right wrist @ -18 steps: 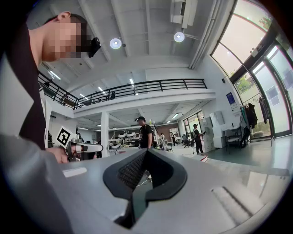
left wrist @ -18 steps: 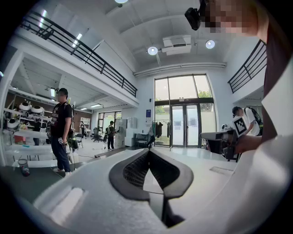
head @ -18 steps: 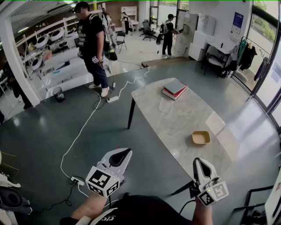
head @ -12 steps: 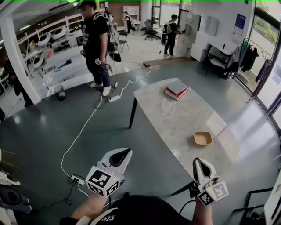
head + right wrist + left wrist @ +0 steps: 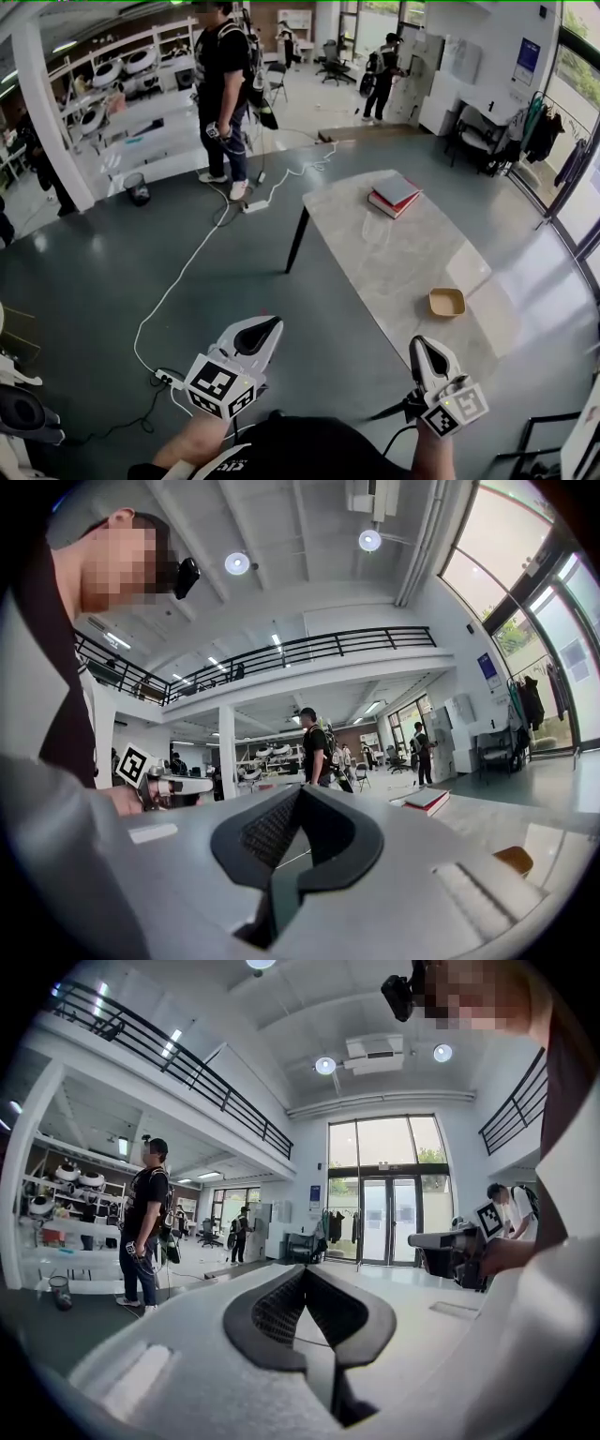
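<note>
My left gripper (image 5: 265,326) is held low at the left over the dark floor, shut with nothing in it; in the left gripper view its jaws (image 5: 305,1271) meet at the tips. My right gripper (image 5: 419,345) hovers by the near corner of a marble-topped table (image 5: 394,258), also shut and empty, its tips (image 5: 300,791) closed. A tan square bowl (image 5: 447,302) sits on the table ahead of the right gripper. Stacked books (image 5: 395,195), the bottom one red, lie at the table's far end.
A person in black (image 5: 225,80) stands on the floor beyond the table's far left. A white cable (image 5: 187,272) runs to a power strip (image 5: 169,380) near my left gripper. White shelving (image 5: 122,103) lines the left; glass doors and hanging clothes (image 5: 548,136) lie at the right.
The head view has shifted, so the table and bowl sit further right and lower in the picture. The standing person has stepped a little. Both grippers stay shut in the same pose.
</note>
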`<state>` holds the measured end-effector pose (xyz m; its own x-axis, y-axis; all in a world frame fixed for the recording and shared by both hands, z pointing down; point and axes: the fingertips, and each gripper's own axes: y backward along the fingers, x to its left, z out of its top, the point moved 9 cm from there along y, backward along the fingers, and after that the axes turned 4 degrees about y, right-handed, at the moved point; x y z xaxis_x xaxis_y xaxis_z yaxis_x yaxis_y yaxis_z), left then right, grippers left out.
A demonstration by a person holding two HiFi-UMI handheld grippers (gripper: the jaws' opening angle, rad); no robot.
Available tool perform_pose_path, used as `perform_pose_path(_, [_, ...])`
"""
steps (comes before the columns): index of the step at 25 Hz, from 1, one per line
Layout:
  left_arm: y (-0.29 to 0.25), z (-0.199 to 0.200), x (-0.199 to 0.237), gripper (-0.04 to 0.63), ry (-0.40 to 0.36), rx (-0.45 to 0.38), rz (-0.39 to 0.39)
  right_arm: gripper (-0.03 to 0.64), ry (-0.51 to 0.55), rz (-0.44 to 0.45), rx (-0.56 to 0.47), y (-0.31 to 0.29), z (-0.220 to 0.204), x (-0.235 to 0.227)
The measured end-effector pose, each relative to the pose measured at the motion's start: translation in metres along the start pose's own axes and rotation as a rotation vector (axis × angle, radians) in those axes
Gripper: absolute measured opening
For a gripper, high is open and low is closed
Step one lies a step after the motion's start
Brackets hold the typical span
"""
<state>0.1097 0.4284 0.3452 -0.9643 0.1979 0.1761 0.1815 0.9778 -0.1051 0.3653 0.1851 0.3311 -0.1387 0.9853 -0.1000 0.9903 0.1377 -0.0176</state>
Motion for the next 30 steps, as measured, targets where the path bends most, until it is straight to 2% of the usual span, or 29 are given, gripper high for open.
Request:
perform_pose_path(15, [0.063,-0.015,0.077,0.003,0.036,0.004,0.08,0.002,0.003,0.094,0.044,-0.075,-0.015,0.066])
perform_pose_path(23, [0.052,-0.026,0.085,0.003,0.067,0.022,0.107,0.002,-0.041,0.131,0.078,-0.098,-0.029,0.053])
perform_pose_path(30, [0.015,-0.014,0.101,0.003,0.053,0.04,0.155,0.002,-0.089,0.186,0.086,-0.152,-0.037,0.014])
